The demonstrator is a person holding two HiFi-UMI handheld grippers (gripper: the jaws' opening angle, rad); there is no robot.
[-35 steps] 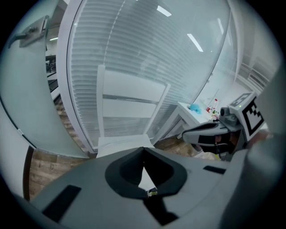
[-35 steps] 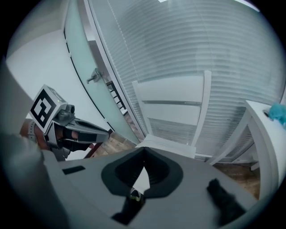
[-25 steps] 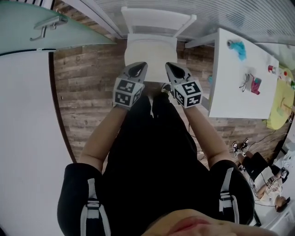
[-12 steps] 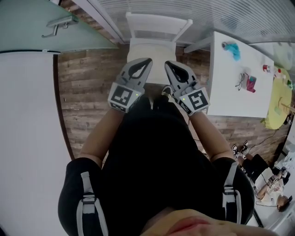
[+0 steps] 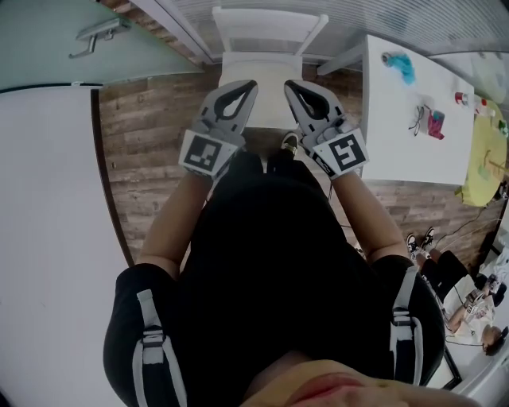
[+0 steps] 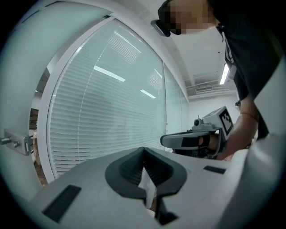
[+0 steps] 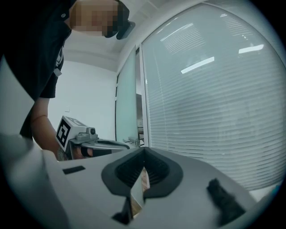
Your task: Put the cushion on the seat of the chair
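1. Black top and trousers of the person fill the near part of the head view, with bare forearms reaching forward
2. left gripper (image 5: 252,83) and right gripper (image 5: 289,83) are held up side by side, a gap between them, marker cubes on the near end
3. left gripper: fingers clenched tip to tip, nothing between them; its own view shows only blinds (image 6: 111,112) beyond
4. right gripper: fingers also clenched together and empty, facing the same blinds
5. cushion (image 5: 269,92), pale cream, lies flat on the seat of the chair (image 5: 266,22), seen in the gap between the two grippers; neither gripper touches it
6. chair is white, its backrest on the far side toward the blinds, standing on a wood plank floor (image 5: 151,143)
7. table (image 5: 398,147), white, just right of the chair, carries a blue thing (image 5: 400,67) and a pink thing (image 5: 433,127); both too small to tell what they are
8. far left, a glass door with a metal handle (image 5: 95,33)
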